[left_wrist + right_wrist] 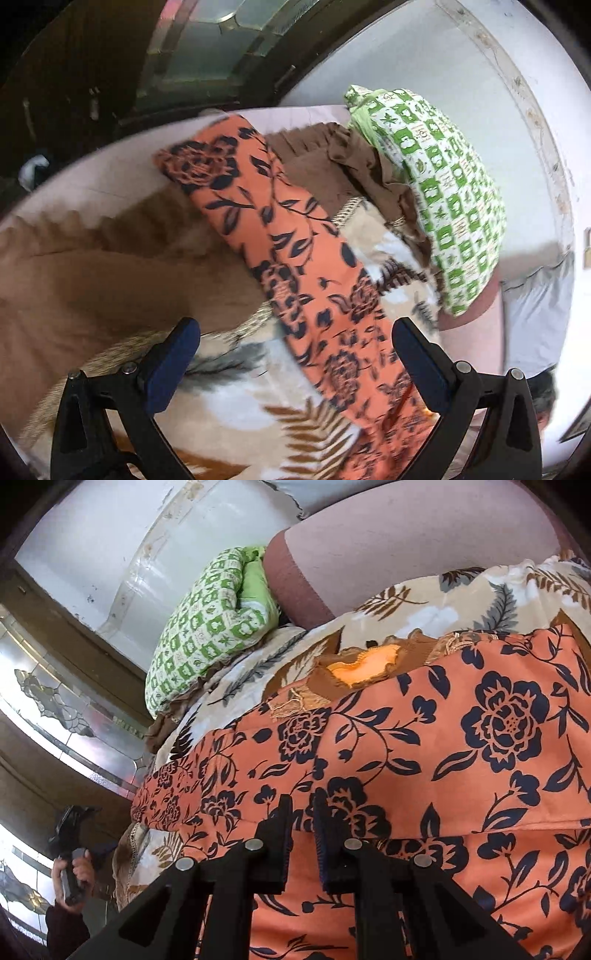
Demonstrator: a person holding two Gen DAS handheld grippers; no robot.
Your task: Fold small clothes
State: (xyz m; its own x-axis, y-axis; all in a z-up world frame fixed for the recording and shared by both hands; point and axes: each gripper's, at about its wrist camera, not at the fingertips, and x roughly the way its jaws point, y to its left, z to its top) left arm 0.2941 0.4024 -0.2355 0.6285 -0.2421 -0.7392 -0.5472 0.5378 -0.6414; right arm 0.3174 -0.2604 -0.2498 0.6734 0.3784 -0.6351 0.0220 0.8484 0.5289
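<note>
your right gripper (pixel 300 812) has its jaws pressed nearly together on a fold edge of the orange cotton garment with navy flower print (pixel 424 760), apparently pinching it. your left gripper (pixel 295 354) hovers spread wide and empty above that garment, which lies as a long folded band across the beige leaf-print bedspread (pixel 236 387). judged: mid-fold; next, seat the left jaws on the opposite edge. beyond sits a green-and-white checked pillow (pixel 443 192).
</note>
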